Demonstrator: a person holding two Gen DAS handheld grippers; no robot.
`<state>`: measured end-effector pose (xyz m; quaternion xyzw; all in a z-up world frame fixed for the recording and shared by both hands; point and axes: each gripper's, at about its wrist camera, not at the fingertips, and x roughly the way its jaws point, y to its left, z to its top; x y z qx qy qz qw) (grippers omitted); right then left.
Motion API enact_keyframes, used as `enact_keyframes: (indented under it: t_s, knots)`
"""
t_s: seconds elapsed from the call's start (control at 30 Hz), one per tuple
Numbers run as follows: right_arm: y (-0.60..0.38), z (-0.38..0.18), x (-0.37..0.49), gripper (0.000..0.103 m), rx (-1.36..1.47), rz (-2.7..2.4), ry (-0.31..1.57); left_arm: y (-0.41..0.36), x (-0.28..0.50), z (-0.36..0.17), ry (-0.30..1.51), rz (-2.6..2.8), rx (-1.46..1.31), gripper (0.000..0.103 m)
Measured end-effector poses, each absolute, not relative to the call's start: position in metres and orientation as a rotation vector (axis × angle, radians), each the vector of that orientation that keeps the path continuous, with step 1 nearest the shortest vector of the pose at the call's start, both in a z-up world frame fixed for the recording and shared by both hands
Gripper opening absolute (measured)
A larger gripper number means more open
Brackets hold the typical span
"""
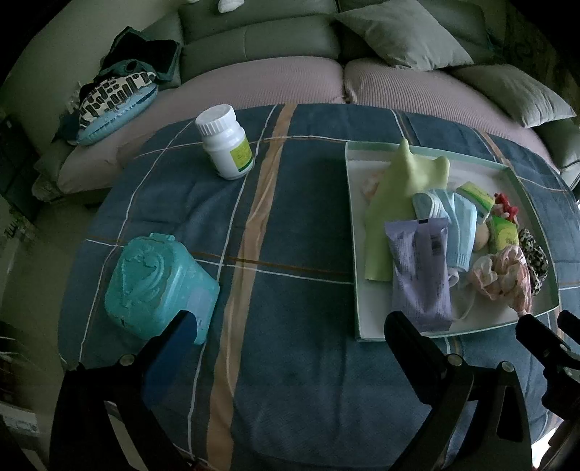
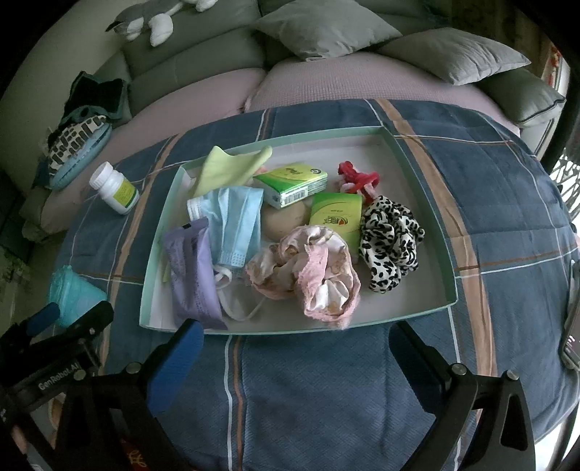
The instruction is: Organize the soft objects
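Observation:
A shallow white tray (image 2: 420, 166) (image 1: 357, 232) on the plaid blue cloth holds soft things: a pale green glove (image 2: 224, 168) (image 1: 398, 188), blue face masks (image 2: 235, 221) (image 1: 460, 224), a purple packet (image 2: 192, 264) (image 1: 420, 268), a pink scrunchie (image 2: 315, 275) (image 1: 500, 279), a leopard scrunchie (image 2: 391, 242), a red hair tie (image 2: 357, 179) and two green tissue packs (image 2: 290, 183). My right gripper (image 2: 297, 347) is open just before the tray's near edge. My left gripper (image 1: 290, 326) is open over bare cloth, left of the tray.
A white pill bottle (image 1: 224, 141) (image 2: 114, 188) and a teal plastic box (image 1: 159, 286) (image 2: 74, 295) stand on the cloth left of the tray. Behind the table runs a sofa with grey cushions (image 2: 319, 27), a bag and a plush toy (image 2: 152, 18).

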<state>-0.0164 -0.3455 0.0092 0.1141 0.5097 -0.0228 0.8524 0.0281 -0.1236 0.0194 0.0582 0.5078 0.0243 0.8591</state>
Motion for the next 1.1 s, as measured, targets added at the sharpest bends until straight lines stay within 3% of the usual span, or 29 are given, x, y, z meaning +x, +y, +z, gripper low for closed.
enact_keyframes:
  t_s: [1.1]
  knots:
    - [-0.3432, 0.0074, -0.0168, 0.103, 0.240, -0.044, 1.078, -0.1251, 0.0267, 0.0210, 1.044, 0.074, 0.152, 0.103]
